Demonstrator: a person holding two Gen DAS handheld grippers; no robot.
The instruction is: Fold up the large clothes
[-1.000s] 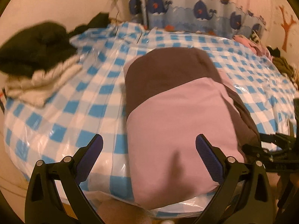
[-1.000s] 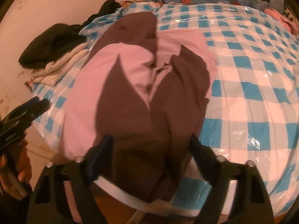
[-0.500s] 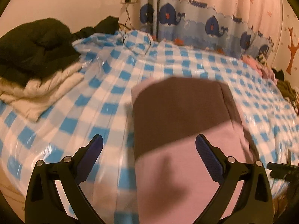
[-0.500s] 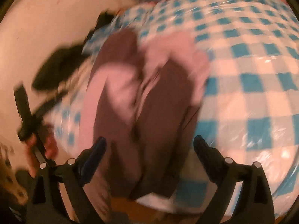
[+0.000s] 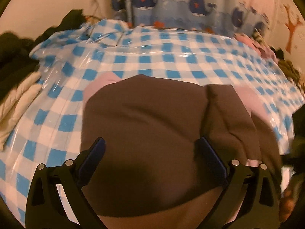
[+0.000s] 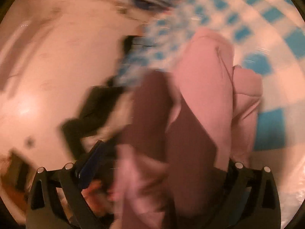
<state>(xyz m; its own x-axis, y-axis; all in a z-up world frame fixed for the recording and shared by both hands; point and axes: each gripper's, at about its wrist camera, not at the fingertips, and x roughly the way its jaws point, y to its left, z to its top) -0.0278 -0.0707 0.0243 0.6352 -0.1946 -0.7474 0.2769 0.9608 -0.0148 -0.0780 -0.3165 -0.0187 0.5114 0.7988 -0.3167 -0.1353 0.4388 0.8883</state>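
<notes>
Two grippers, both spread wide, clamping nothing: left gripper [image 5: 150, 160] over the brown-and-pink garment [image 5: 144, 126]; right gripper [image 6: 162, 162] jaws just opened further, cloth loose between them. Garment lies folded on the blue-checked bed cover [image 5: 171, 57]. Clothes pile [image 5: 17, 87] left, whale-print curtain [image 5: 190, 5] behind. No legible writing.

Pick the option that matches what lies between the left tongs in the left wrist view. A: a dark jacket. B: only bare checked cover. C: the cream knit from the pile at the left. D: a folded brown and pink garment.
D: the left tongs stand open over the brown and pink garment, which lies on the blue checked cover; the cream knit sits off at the left edge.
</notes>
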